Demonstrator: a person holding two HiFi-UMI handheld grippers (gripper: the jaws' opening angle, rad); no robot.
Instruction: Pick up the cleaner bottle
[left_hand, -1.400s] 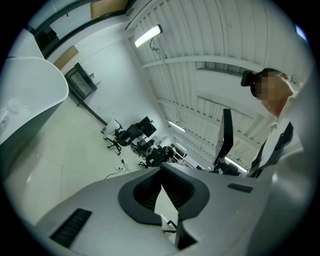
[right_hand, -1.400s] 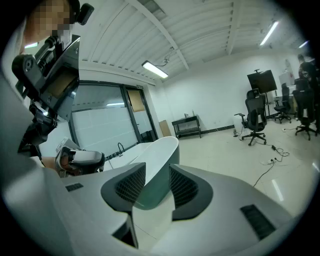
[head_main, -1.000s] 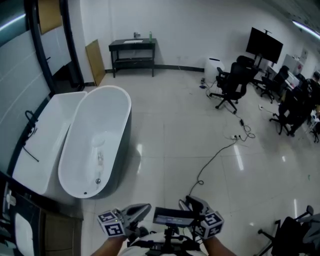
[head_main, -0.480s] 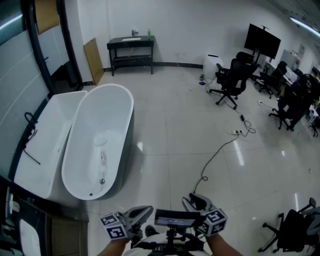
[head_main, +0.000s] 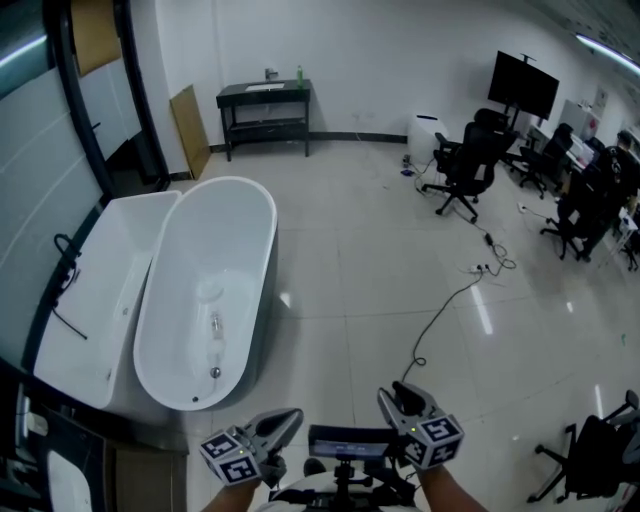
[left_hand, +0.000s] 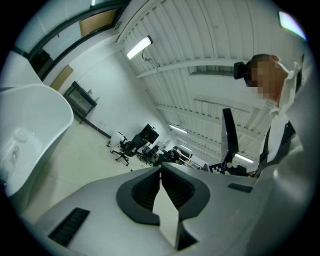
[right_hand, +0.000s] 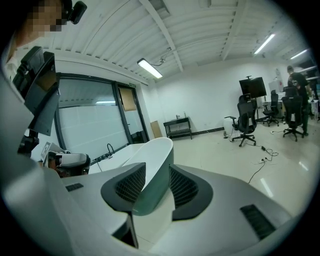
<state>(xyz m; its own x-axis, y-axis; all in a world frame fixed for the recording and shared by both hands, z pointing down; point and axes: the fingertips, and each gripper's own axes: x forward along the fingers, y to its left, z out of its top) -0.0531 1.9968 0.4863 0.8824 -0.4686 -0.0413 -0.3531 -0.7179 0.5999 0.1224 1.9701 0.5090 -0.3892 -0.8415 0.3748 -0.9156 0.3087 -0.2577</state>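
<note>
Both grippers are down by the person's waist with nothing in either one. The left gripper (left_hand: 160, 169) has its jaws pinched pretty much together, just a sliver of floor showing through. The right gripper (right_hand: 157, 169) is parted a bit, and all you see in the gap is the tub (head_main: 270, 235) further off. That tub sits just ahead and to the left on the floor. A cable (head_main: 440, 310) snakes across the tiles to the right, with office chairs (head_main: 465, 165) beyond it.

The bottle? My best guess is the little green thing (head_main: 299, 73) standing on the black table (head_main: 285, 90) against the far wall. It's too small from here to be sure it's the cleaner. If so, it's way out of reach: straight ahead and a touch left, past the far end of the tub. It's upright, so the long axis is vertical and a side-on grab would suit.

It lines up slightly more with the left gripper, but at this range neither one is meaningfully closer. I reckon the walk across comes first, and the left jaws would need opening.
</note>
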